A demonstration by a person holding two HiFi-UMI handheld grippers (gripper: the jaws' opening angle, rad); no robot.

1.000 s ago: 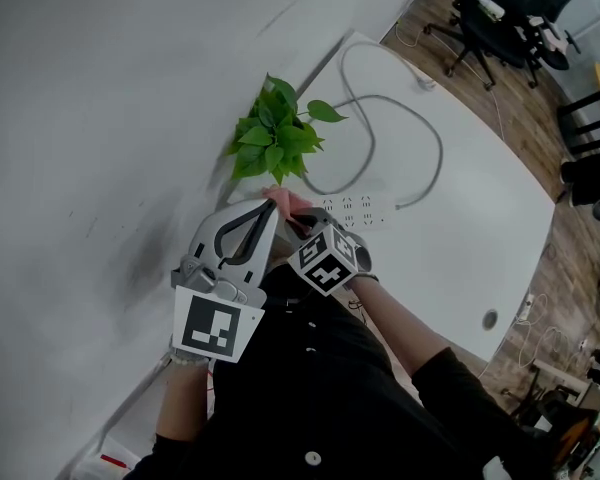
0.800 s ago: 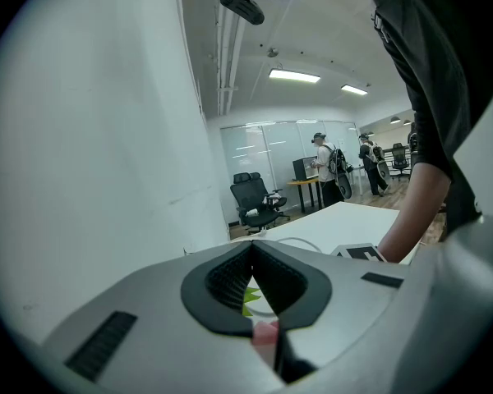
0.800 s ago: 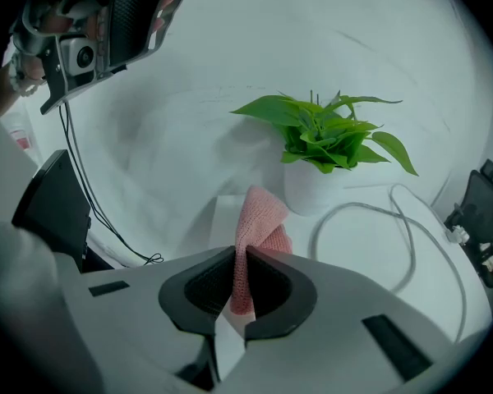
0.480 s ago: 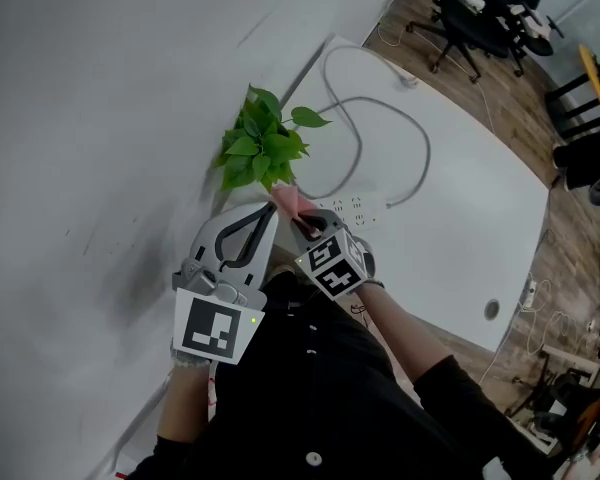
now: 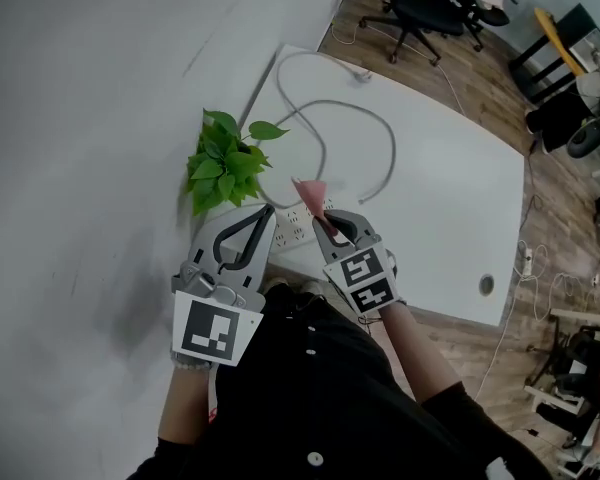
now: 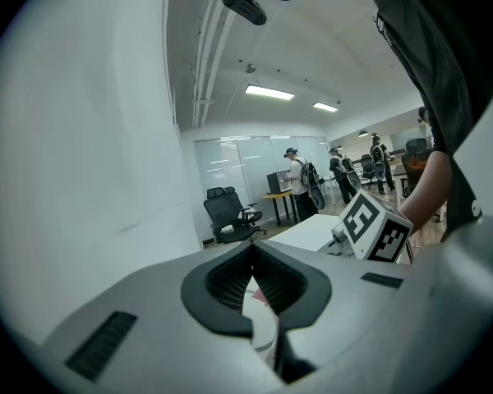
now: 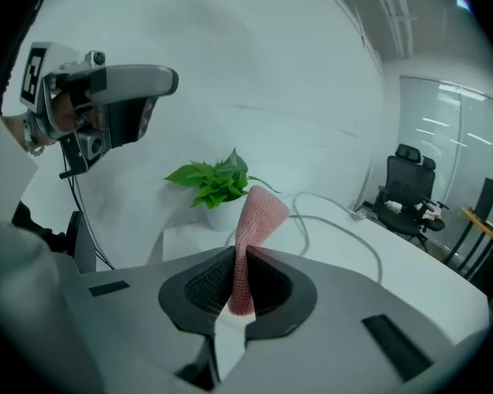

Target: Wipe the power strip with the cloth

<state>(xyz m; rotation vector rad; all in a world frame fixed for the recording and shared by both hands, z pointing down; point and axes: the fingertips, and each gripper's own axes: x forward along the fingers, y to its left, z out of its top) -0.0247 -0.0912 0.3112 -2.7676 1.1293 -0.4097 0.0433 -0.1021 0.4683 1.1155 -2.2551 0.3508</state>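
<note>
At the near-left corner of the white table (image 5: 450, 198), hard against the wall: one power strip (image 5: 292, 228), a white, flat bar with its socket holes showing. It lies between the two grippers and is partly hidden by them.

Right gripper (image 5: 319, 218): the ribbed black pads are clamped on one pink cloth (image 5: 309, 191). The cloth has a knitted, mesh-like weave and is pinched into a stiff fold that stands up past the jaw tips. It is held above the strip; whether they touch cannot be told.

Left gripper (image 5: 267, 209): jaws closed tip to tip, nothing between them, beside the strip's left end.

One potted plant (image 5: 223, 160) with glossy green leaves stands just beyond the strip, by the wall. One grey cable (image 5: 385, 138), round and smooth, loops wide across the far tabletop.

The right half of the table is bare out to its long edge, and one round hole (image 5: 486, 285) sits near that edge.
</note>
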